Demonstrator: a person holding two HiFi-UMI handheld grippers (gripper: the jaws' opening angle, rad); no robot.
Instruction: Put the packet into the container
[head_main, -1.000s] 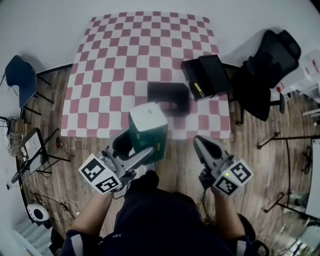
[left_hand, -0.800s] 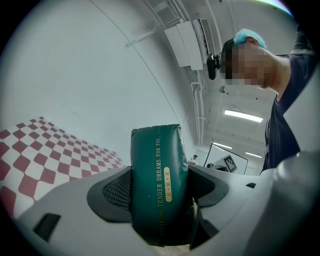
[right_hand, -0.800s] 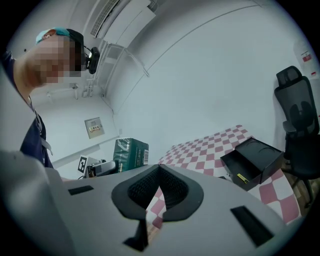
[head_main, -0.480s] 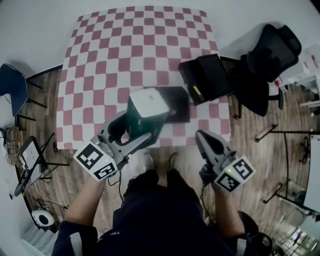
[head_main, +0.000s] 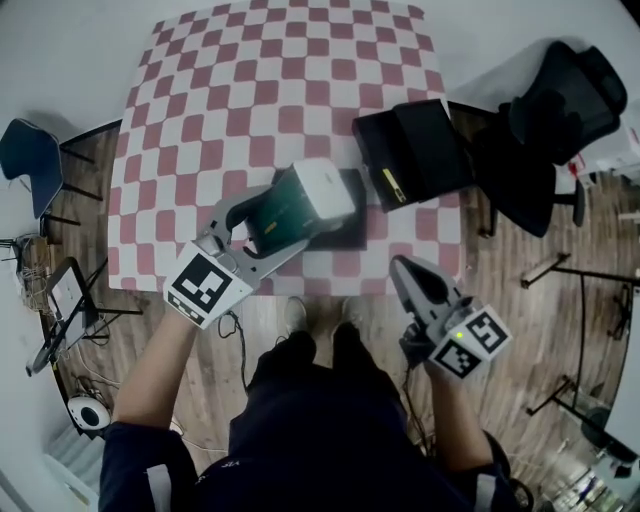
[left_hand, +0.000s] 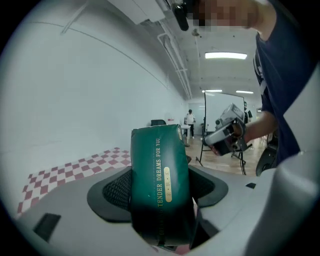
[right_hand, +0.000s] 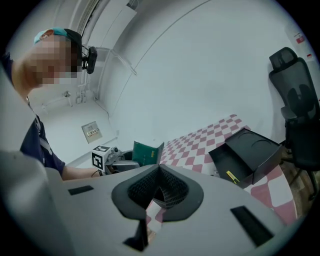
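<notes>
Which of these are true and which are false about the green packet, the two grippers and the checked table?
1. The left gripper holds the dark green packet. True.
2. The right gripper holds a packet too. False: its jaws are together with nothing between them.
3. The cloth on the table has blue stripes. False: it is a red-and-white checked tablecloth.
4. A black office chair stands to the right of the table. True.
5. The green packet lies loose on the floor. False: it is gripped above the table.
</notes>
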